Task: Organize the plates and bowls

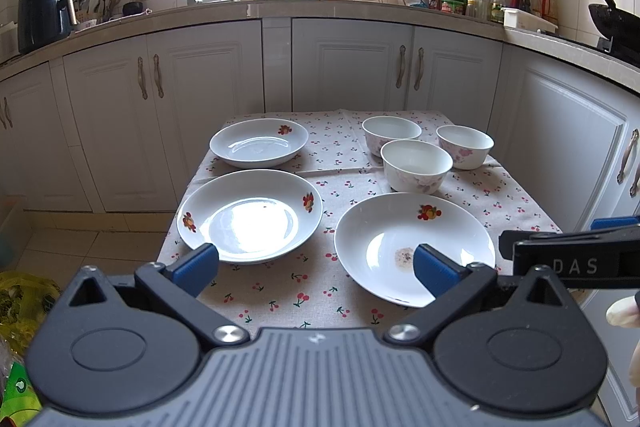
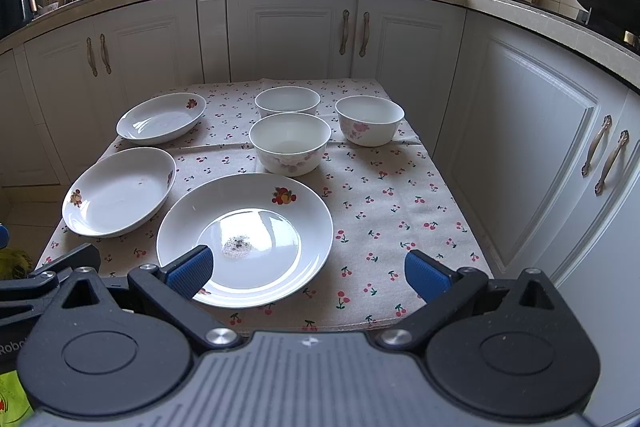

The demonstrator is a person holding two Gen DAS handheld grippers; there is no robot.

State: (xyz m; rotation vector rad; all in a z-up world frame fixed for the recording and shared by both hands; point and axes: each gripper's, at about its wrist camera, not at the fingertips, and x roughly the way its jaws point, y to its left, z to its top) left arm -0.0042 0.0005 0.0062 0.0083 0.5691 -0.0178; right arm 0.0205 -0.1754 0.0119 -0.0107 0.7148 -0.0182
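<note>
A small table under a cherry-print tablecloth (image 2: 380, 195) is sitting straight ahead of both grippers, with white kitchen cabinets (image 2: 292, 31) standing beyond it.

Three white plates with fruit decals are lying on the cloth. The nearest plate (image 2: 256, 223) is lying just ahead of the right gripper (image 2: 307, 271), its near rim passing under that tool's left blue pad; in the left wrist view this same plate (image 1: 400, 239) is lying ahead and to the right of the left gripper (image 1: 316, 265), with that tool's right pad overlapping its near edge. It is carrying a small smudge at its centre. A second plate (image 1: 250, 215) is lying ahead of the left gripper's left pad, and a third plate (image 1: 259, 143) is sitting farther ahead, behind the second.

Three white bowls with pink flower prints are standing upright farther ahead and to the right. The middle bowl (image 2: 290, 147) is sitting just behind the nearest plate, the back bowl (image 2: 287, 102) close behind that one, and the right-hand bowl (image 2: 370, 119) standing apart beside them.

Both grippers are hovering short of the table's near edge with their jaws spread wide, gripping nothing.
</note>
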